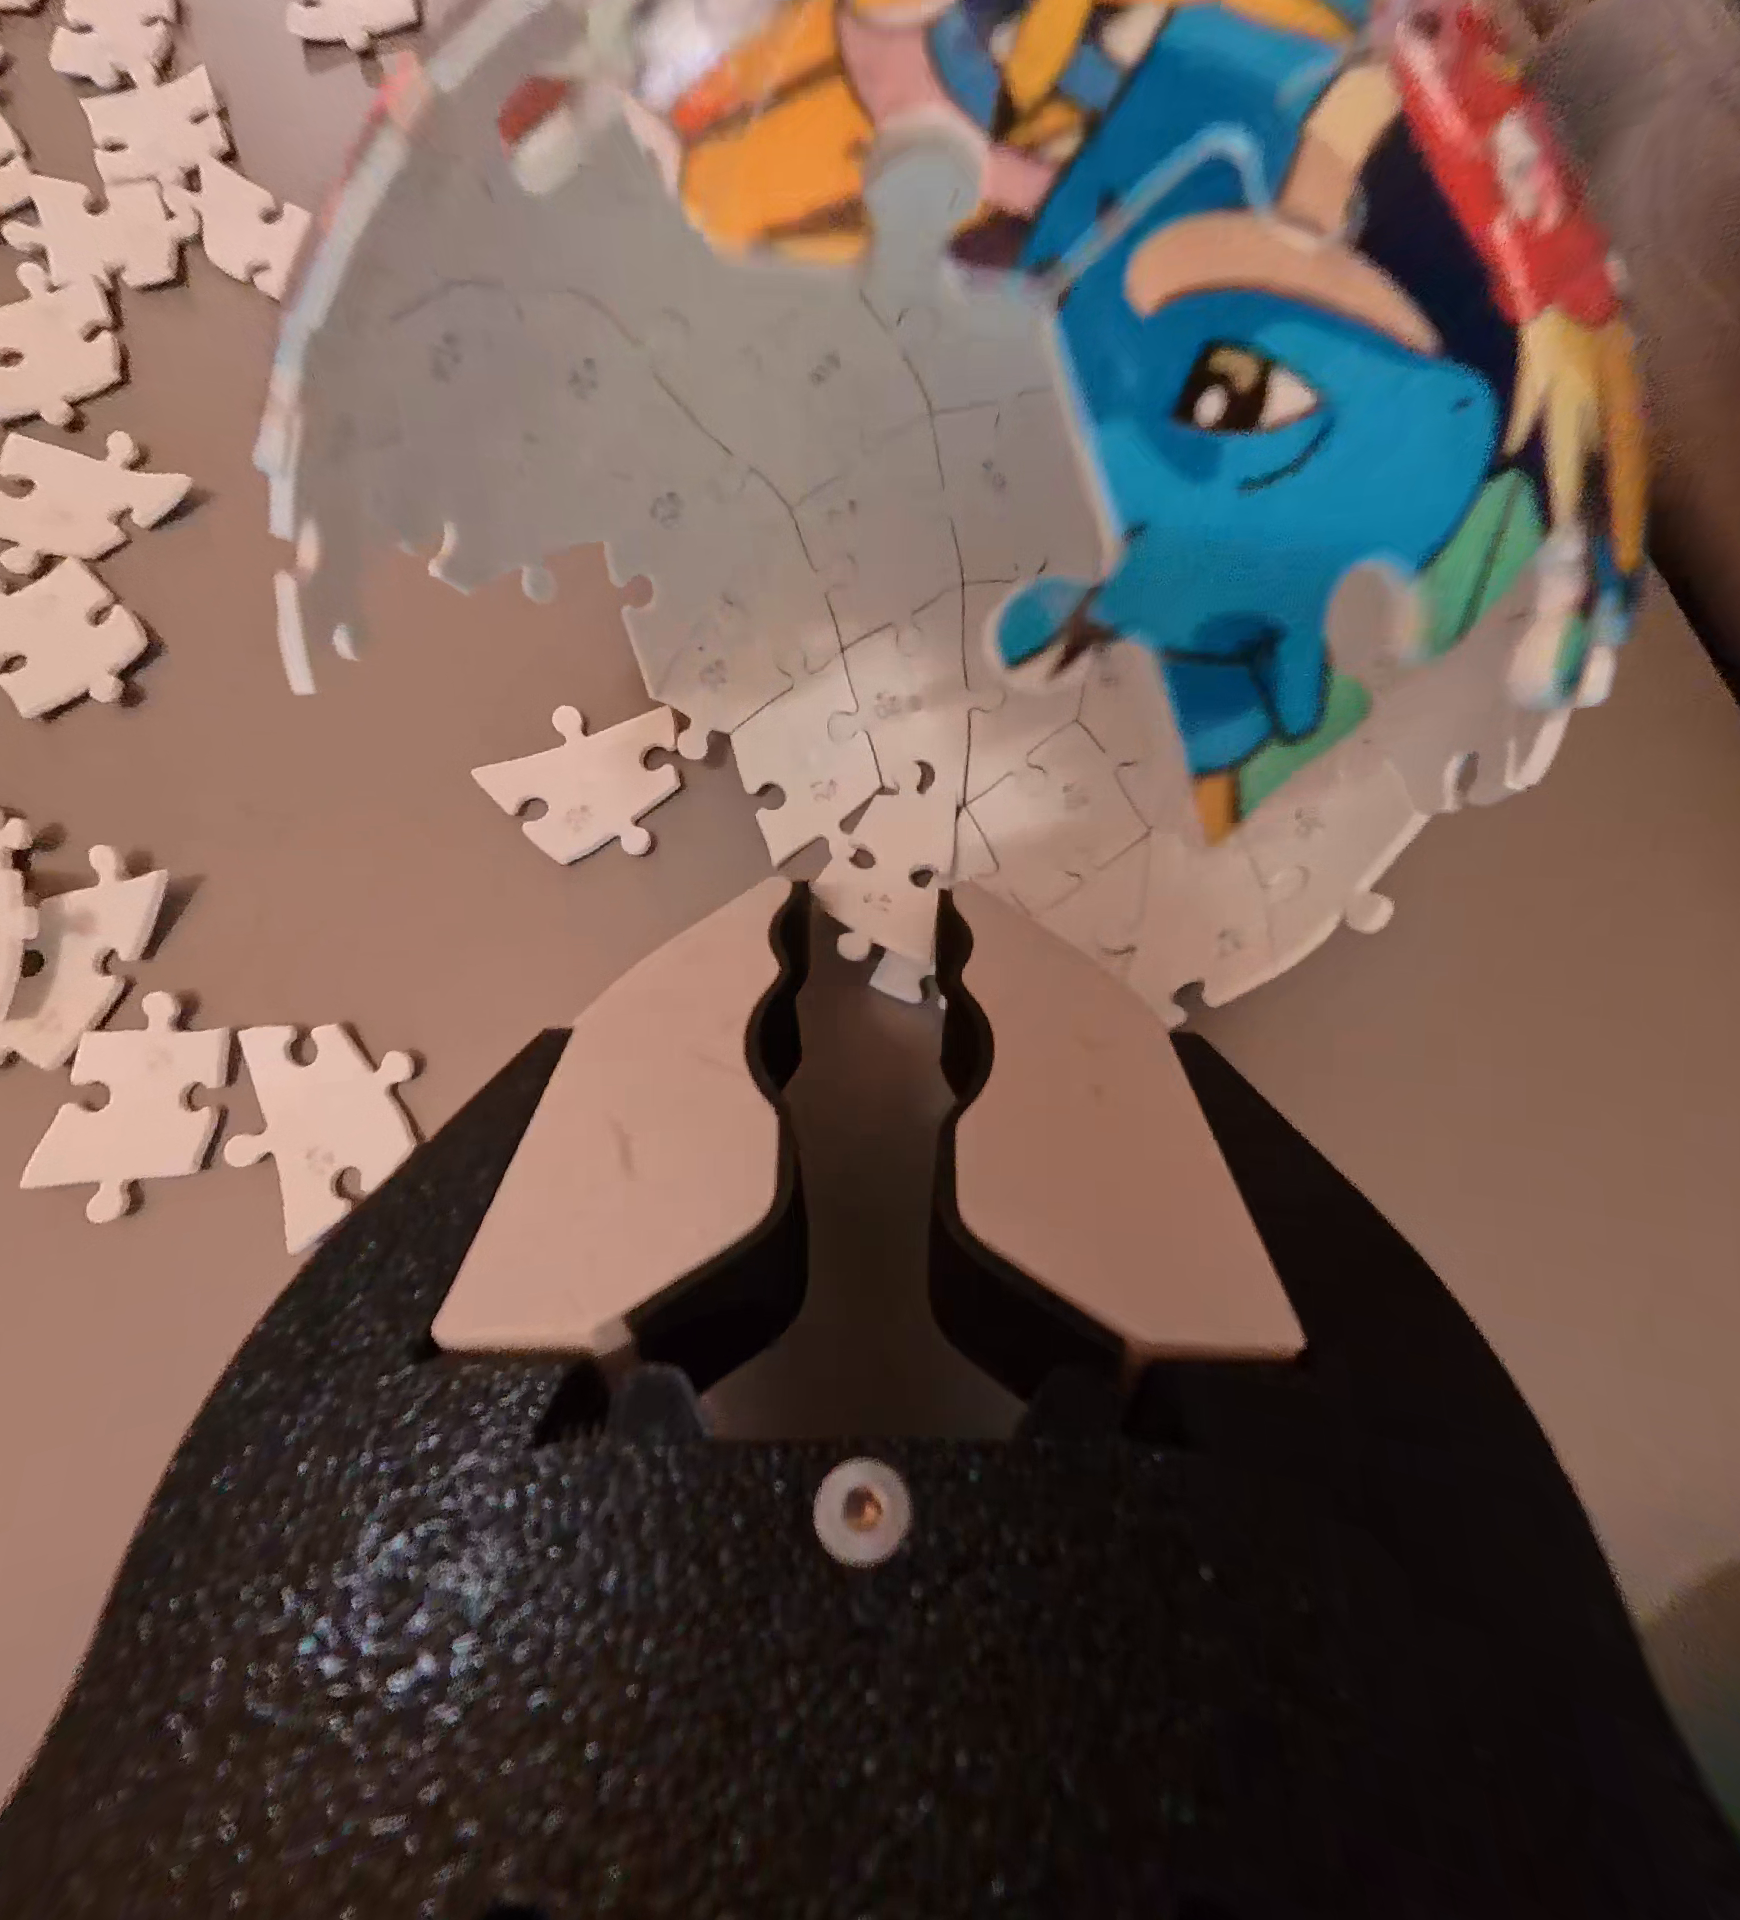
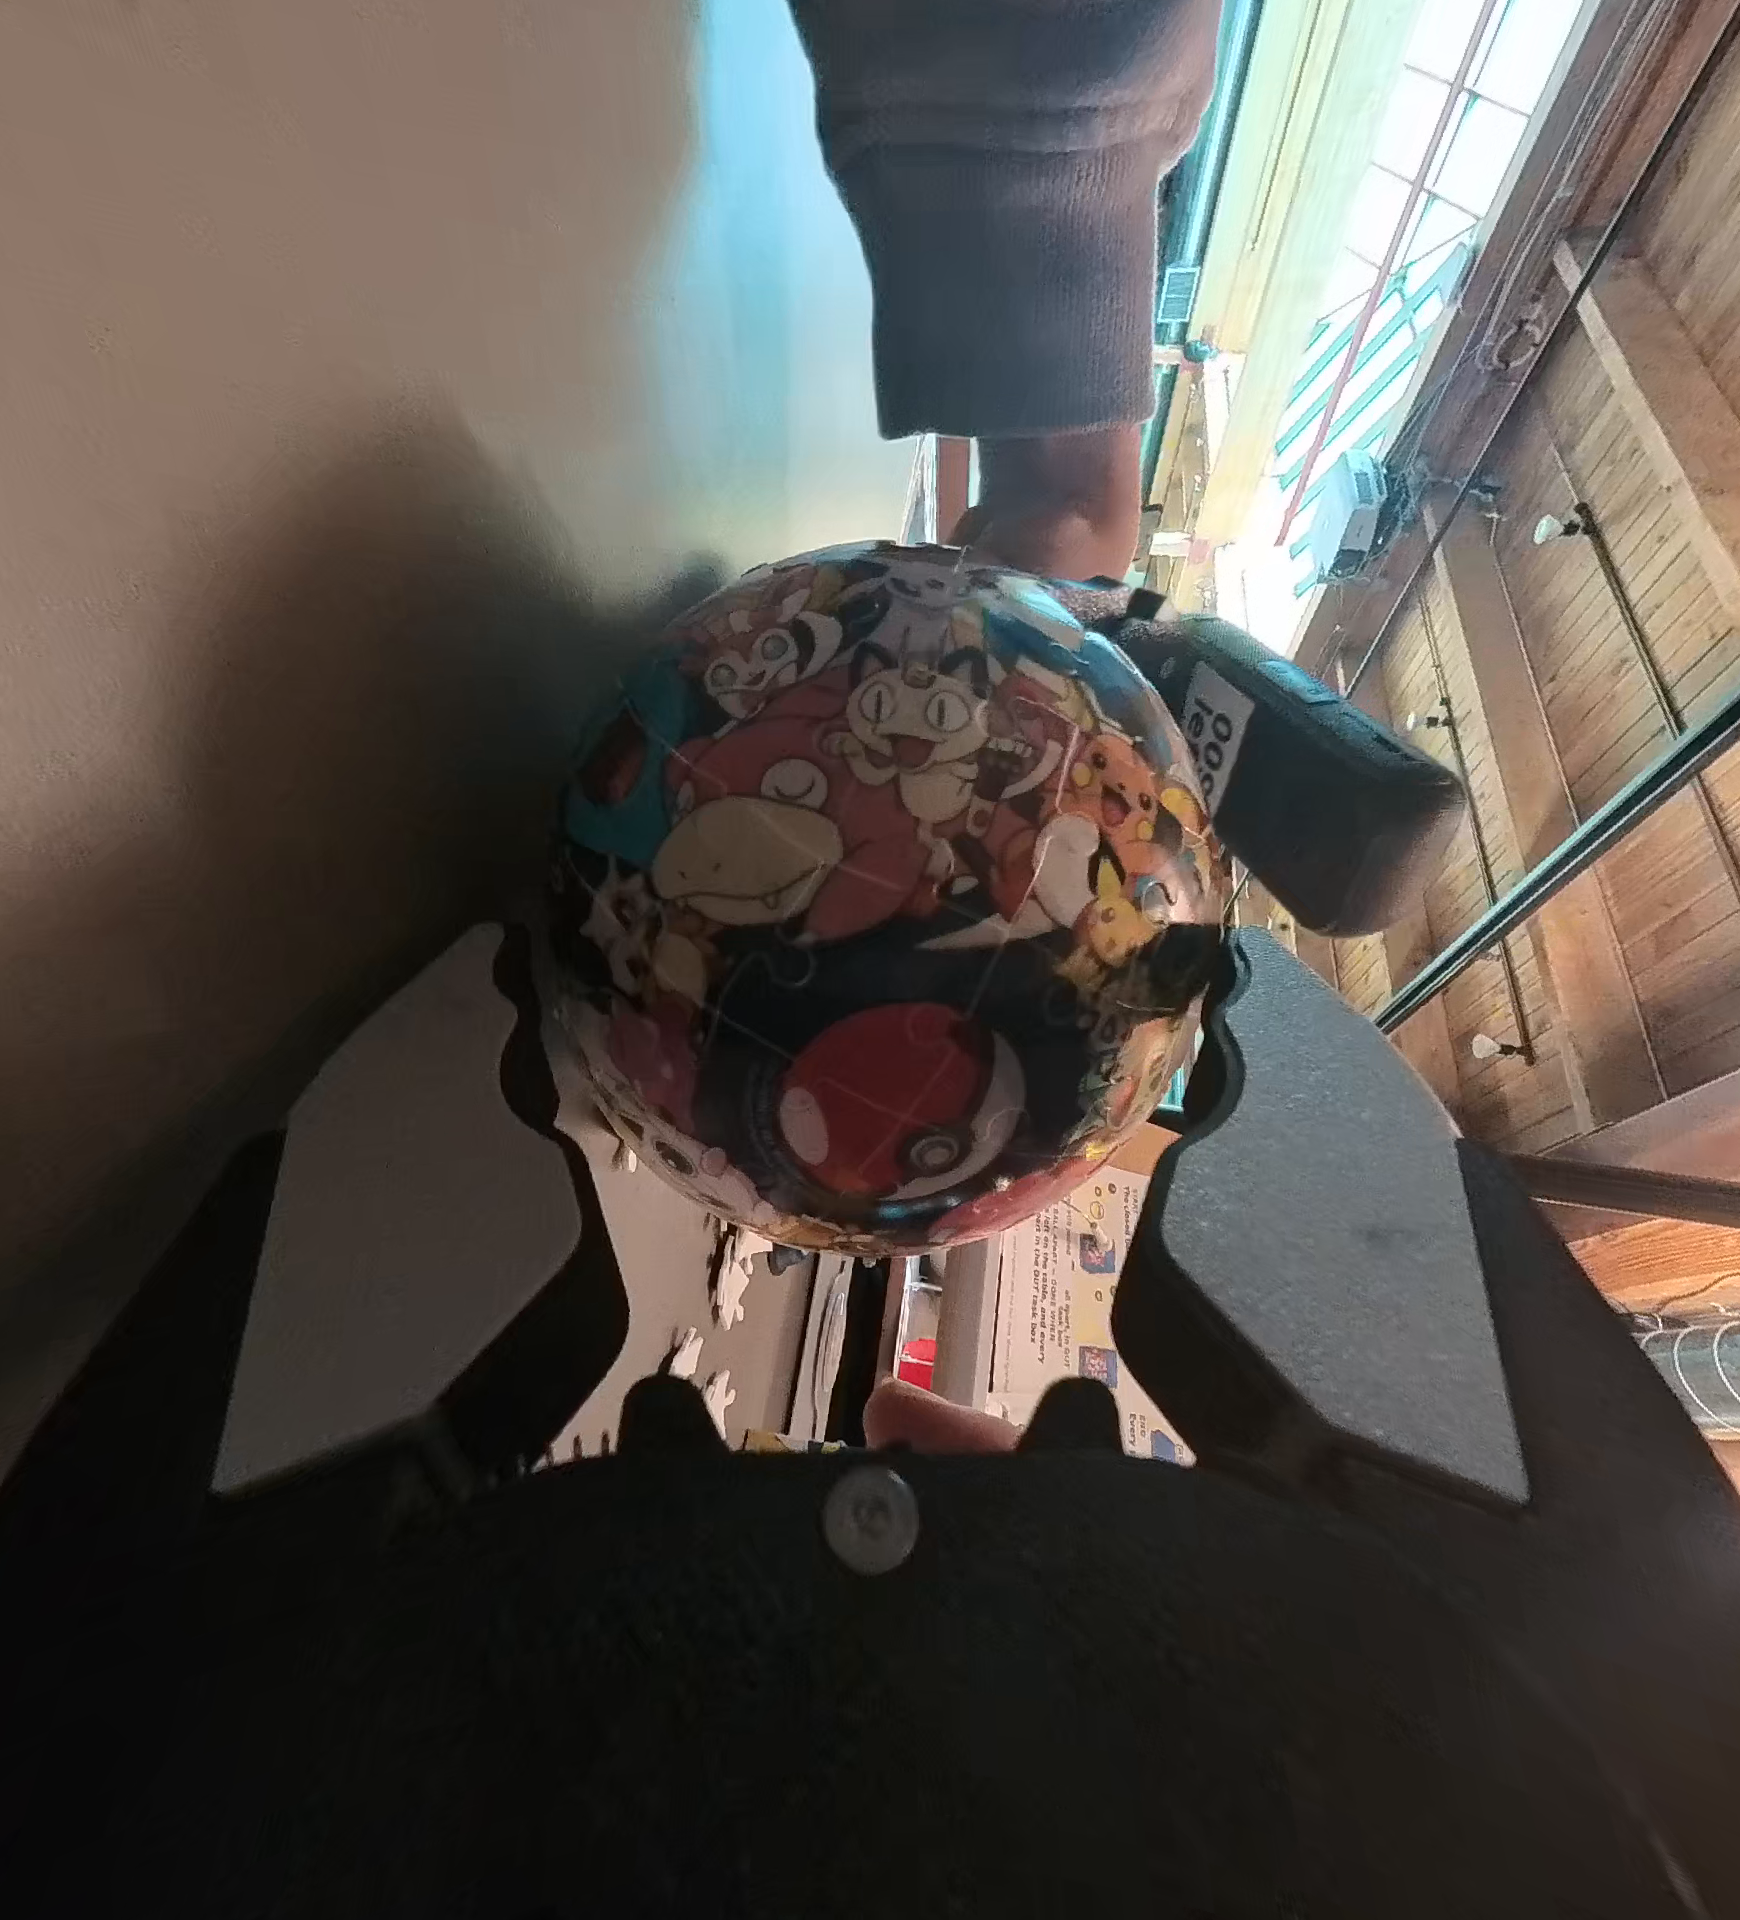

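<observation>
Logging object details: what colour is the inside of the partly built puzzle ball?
Plain pale grey-white inside the round puzzle ball, colourful cartoon print outside; left wrist view shows it best.

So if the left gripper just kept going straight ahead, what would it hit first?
The left gripper already pinches a white piece at the rim of the puzzle ball. Going straight on, it would push into the ball's open inside, though depth is unclear.

Surface finish: puzzle ball, grippers

Puzzle ball: glossy printed outside, matt white card inside. Loose pieces at 9 o'clock: matt card. Left gripper body: rough pebbled black plastic. Table: smooth, matt.
</observation>
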The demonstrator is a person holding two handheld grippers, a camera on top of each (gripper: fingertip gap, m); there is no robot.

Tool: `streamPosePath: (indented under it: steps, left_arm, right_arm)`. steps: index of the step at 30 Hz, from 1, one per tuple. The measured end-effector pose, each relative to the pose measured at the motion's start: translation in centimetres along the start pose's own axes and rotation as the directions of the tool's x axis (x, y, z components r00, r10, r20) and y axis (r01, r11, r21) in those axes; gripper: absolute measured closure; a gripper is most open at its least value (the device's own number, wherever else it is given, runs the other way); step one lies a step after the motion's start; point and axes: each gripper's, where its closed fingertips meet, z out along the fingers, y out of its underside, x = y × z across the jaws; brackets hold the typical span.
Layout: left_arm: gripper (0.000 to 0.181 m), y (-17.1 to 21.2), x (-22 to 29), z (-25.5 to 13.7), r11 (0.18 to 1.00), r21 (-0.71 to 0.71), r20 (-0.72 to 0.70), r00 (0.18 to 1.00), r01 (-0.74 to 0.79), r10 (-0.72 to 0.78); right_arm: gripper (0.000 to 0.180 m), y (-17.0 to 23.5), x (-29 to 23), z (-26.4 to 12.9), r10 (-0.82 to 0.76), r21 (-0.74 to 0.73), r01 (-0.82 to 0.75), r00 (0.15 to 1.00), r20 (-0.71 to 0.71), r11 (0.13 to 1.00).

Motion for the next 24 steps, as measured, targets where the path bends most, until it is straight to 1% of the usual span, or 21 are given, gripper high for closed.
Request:
streamPosePath:
  steps: [2, 8, 9, 11, 12, 14, 16, 18, 24]
  left_arm:
    - [0.159, 0.3, -0.2, 0.2, 1.000, -0.011, 0.012, 1.000, 0.010, -0.010]
    - [0.156, 0.1, -0.5, 0.0, 0.997, 0.033, 0.025, 0.997, 0.068, -0.069]
    - [0.153, 0.1, -0.4, -0.1, 0.996, 0.039, 0.023, 0.996, 0.081, -0.082]
    - [0.141, 0.0, -0.6, -0.6, 0.993, 0.057, 0.026, 0.994, 0.107, -0.108]
    - [0.136, 0.0, -1.0, -0.7, 0.991, 0.065, 0.043, 0.992, 0.119, -0.122]
    - [0.134, -0.1, -2.2, -0.8, 0.983, 0.085, 0.100, 0.980, 0.164, -0.172]
    - [0.127, 0.3, -2.8, -0.4, 0.980, 0.054, 0.135, 0.971, 0.191, -0.197]
    - [0.117, 0.8, -3.3, 0.2, 0.983, 0.001, 0.176, 0.968, 0.182, -0.180]
    - [0.110, 0.3, -4.1, 0.4, 0.993, -0.017, 0.237, 0.965, 0.117, -0.110]
  right_arm:
    - [0.060, 0.0, 0.0, 0.0, 0.006, -0.001, -0.006, 1.000, -0.001, 1.000]
    - [0.060, 0.1, 0.1, -0.1, 0.010, -0.005, -0.010, 1.000, -0.003, 1.000]
    - [0.060, 0.1, 0.1, -0.1, 0.012, -0.005, -0.013, 1.000, -0.003, 1.000]
    - [0.059, 0.1, 0.1, -0.1, 0.013, -0.006, -0.013, 1.000, -0.003, 1.000]
    - [0.060, 0.1, 0.1, -0.1, 0.013, -0.006, -0.013, 1.000, -0.003, 1.000]
    - [0.060, 0.1, 0.1, -0.1, 0.011, -0.006, -0.011, 1.000, -0.003, 1.000]
    - [0.060, 0.1, 0.1, -0.1, 0.011, -0.007, -0.011, 1.000, -0.003, 1.000]
    - [0.060, 0.1, 0.1, -0.1, 0.012, -0.006, -0.012, 1.000, -0.004, 1.000]
    - [0.060, 0.0, 0.2, -0.1, 0.018, -0.005, -0.018, 1.000, -0.005, 1.000]
